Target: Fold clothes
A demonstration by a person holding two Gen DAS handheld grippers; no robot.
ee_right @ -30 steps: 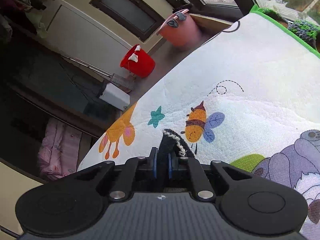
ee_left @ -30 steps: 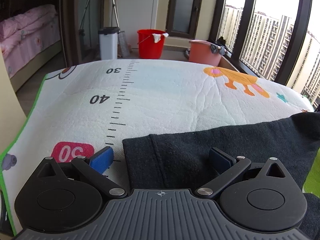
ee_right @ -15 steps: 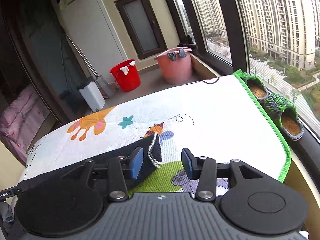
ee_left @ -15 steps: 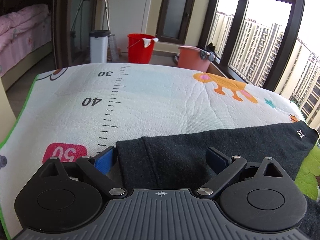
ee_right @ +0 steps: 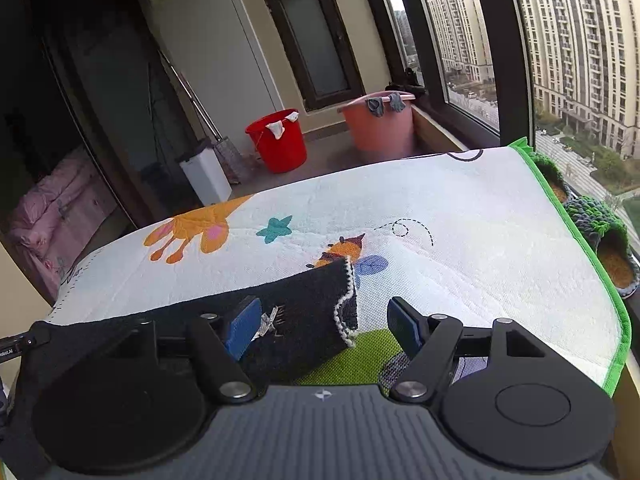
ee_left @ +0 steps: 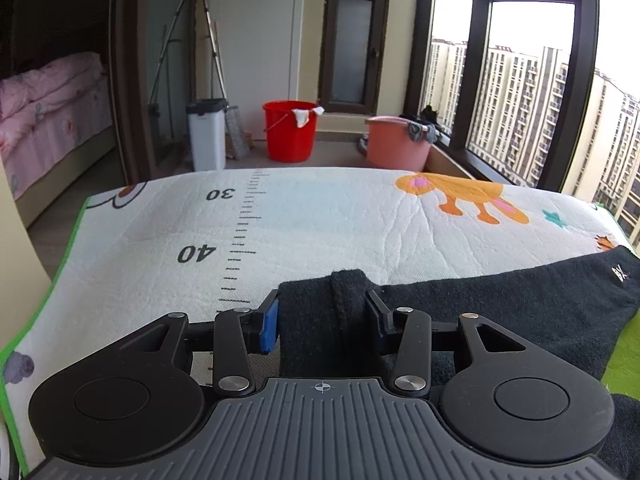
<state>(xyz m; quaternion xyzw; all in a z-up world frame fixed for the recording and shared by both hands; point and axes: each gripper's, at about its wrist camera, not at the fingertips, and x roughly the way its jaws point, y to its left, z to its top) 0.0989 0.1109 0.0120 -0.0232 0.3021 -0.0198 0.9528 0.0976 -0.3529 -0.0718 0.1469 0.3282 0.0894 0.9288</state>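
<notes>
Beyond your white printed play mat (ee_left: 328, 224) on the surface, the red plastic bucket (ee_left: 290, 132) and the pink plastic tub (ee_left: 396, 142) each have cloths hung on their rims. Your right view alone shows the knitted slippers (ee_right: 600, 228) by the window; the left alone shows the ruler print. Your left gripper (ee_left: 322, 316), wide open a second ago, is closing its jaws on a bunched fold of the dark knit garment (ee_left: 500, 304), pads touching it. Your right gripper (ee_right: 320, 320), clamped before, is opening, the white-trimmed edge lying loose between its jaws.
</notes>
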